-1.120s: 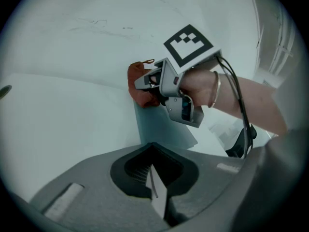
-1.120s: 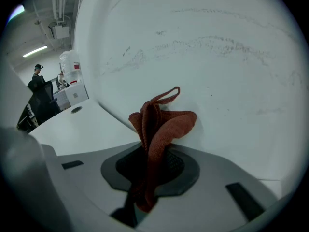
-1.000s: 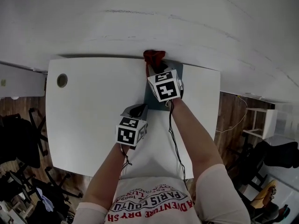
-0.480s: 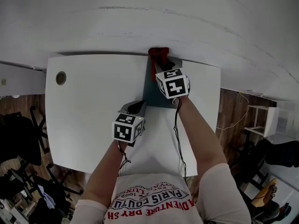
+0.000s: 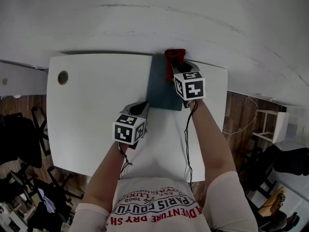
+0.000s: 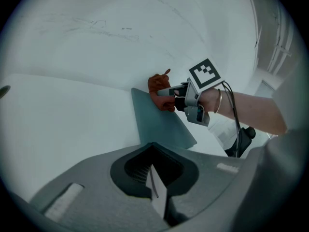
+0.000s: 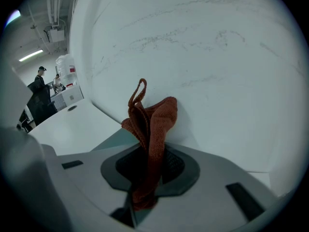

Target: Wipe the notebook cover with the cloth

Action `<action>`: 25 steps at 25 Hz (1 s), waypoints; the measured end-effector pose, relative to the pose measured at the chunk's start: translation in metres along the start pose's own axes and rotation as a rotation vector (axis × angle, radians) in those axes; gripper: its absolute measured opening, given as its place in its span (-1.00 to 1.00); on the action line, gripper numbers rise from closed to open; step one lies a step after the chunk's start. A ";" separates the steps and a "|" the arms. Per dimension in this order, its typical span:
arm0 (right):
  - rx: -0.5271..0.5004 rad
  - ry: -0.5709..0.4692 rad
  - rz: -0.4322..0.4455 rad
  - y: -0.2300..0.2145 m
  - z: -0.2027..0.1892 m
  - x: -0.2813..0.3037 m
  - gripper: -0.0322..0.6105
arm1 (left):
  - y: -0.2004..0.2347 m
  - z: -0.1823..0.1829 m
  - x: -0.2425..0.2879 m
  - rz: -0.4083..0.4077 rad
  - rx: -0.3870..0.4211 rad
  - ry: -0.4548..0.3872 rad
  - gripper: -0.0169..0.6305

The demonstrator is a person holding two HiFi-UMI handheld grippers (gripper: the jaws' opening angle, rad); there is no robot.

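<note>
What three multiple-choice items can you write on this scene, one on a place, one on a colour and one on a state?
1. Where on the table does the notebook lie?
A) at the far edge, by the wall
B) at the near-left corner
C) over the round hole

2. What colour is the cloth?
A) white
B) yellow
C) red

3. What is the state of the right gripper?
A) open and empty
B) shut on the cloth
C) shut on the notebook

Answers:
1 A: the head view shows the notebook's far edge against the wall.
2 C: both gripper views show it red.
3 B: the right gripper view shows the cloth clamped in it.
</note>
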State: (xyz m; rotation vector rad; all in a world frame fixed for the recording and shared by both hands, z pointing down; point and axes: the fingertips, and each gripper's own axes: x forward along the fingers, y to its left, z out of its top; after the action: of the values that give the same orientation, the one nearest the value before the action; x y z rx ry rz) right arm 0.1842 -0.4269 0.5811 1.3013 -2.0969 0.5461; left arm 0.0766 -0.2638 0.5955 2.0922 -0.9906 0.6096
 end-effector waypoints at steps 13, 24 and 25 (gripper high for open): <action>0.058 0.013 -0.086 -0.050 -0.022 -0.022 -0.66 | 0.000 0.000 0.001 0.010 0.006 -0.004 -0.92; 0.124 0.048 -0.147 -0.074 -0.044 -0.049 -0.67 | 0.002 -0.001 0.001 -0.002 -0.006 0.001 -0.92; 0.134 0.040 -0.141 -0.069 -0.041 -0.054 -0.67 | 0.002 -0.001 0.001 -0.002 -0.007 0.001 -0.92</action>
State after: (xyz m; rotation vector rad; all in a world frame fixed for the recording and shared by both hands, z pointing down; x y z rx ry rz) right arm 0.2756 -0.3959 0.5766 1.4883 -1.9461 0.6551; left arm 0.0755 -0.2644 0.5974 2.0865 -0.9887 0.6060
